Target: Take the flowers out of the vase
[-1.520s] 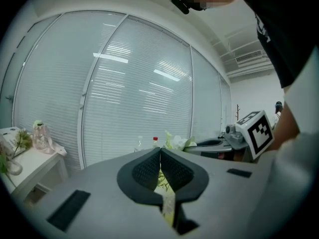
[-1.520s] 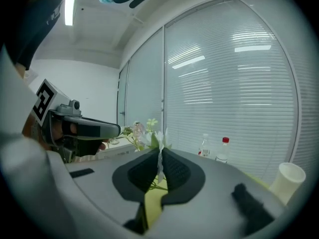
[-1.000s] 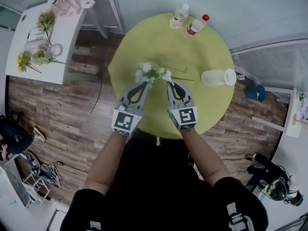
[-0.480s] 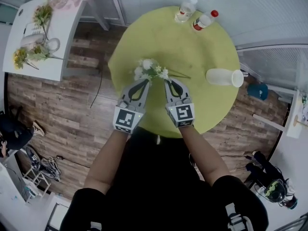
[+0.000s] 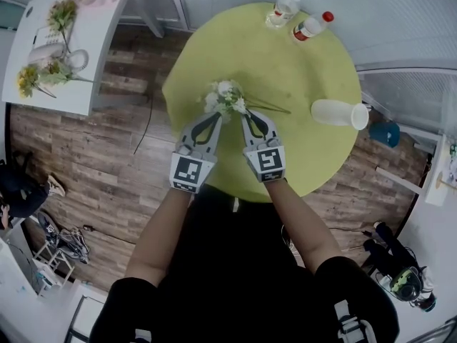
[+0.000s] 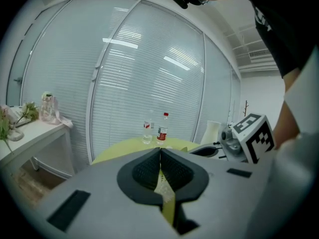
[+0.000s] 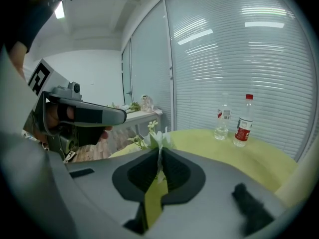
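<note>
Flowers (image 5: 226, 97) out of vase (image 5: 335, 113), near centre of table (image 5: 300, 70), judged light, limp, crush-prone, so grip stems (image 5: 275, 110) not blooms; right gripper (image 5: 245, 116) closed on bunch edge, left gripper (image 5: 216, 117) closed, appar. w/ nothing held.

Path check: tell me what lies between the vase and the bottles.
Only bare green table lies between the vase and the bottles; the head view shows it.

On the round table (image 5: 285, 70), the flowers (image 5: 226, 97) are near the left edge. The vase (image 5: 339, 113) lies on its side at the right edge and two bottles (image 5: 312, 26) stand at the far edge. A side table (image 5: 107, 48) stands beyond, left.
</note>
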Demonstrator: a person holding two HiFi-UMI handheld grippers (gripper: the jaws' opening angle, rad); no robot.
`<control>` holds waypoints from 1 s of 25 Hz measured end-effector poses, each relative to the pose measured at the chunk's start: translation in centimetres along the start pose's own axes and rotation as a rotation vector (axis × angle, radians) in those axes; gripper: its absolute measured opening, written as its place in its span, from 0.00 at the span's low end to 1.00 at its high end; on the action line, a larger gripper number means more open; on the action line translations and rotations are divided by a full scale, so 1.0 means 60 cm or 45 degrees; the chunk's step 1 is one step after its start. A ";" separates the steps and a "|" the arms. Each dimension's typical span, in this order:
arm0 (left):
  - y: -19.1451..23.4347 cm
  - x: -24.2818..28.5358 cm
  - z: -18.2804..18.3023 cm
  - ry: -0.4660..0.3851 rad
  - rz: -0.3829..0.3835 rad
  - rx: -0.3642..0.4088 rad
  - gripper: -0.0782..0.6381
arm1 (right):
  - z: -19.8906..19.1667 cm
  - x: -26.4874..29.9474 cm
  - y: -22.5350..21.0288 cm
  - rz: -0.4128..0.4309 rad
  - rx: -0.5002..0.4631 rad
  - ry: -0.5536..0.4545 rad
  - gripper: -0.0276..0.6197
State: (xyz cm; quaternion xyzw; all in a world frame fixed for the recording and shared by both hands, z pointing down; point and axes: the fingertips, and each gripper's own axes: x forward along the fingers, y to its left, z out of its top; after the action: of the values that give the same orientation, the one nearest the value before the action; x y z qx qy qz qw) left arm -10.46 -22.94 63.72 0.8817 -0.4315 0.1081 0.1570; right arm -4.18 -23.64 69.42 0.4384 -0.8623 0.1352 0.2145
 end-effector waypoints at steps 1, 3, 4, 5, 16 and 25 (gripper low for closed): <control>0.002 0.000 -0.003 0.002 0.004 -0.003 0.13 | -0.002 0.003 0.001 0.001 -0.002 0.005 0.09; 0.005 -0.002 -0.008 0.005 0.011 -0.009 0.13 | -0.006 0.009 0.005 0.002 -0.007 0.014 0.09; 0.007 -0.002 -0.011 0.006 0.015 -0.013 0.13 | -0.009 0.012 0.007 0.005 -0.009 0.019 0.09; 0.009 -0.002 -0.013 0.006 0.018 -0.017 0.13 | -0.012 0.016 0.009 0.007 -0.011 0.025 0.09; 0.030 -0.007 -0.031 0.016 0.045 -0.047 0.13 | -0.038 0.052 0.024 0.042 -0.039 0.096 0.09; 0.024 -0.013 -0.017 0.008 0.045 -0.038 0.13 | -0.023 0.045 0.025 0.050 -0.055 0.084 0.17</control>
State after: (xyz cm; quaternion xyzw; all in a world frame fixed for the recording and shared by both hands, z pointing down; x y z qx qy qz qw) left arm -12.13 -22.83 64.69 0.8712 -0.4482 0.1069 0.1696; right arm -6.44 -24.07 71.87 0.4120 -0.8658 0.1351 0.2497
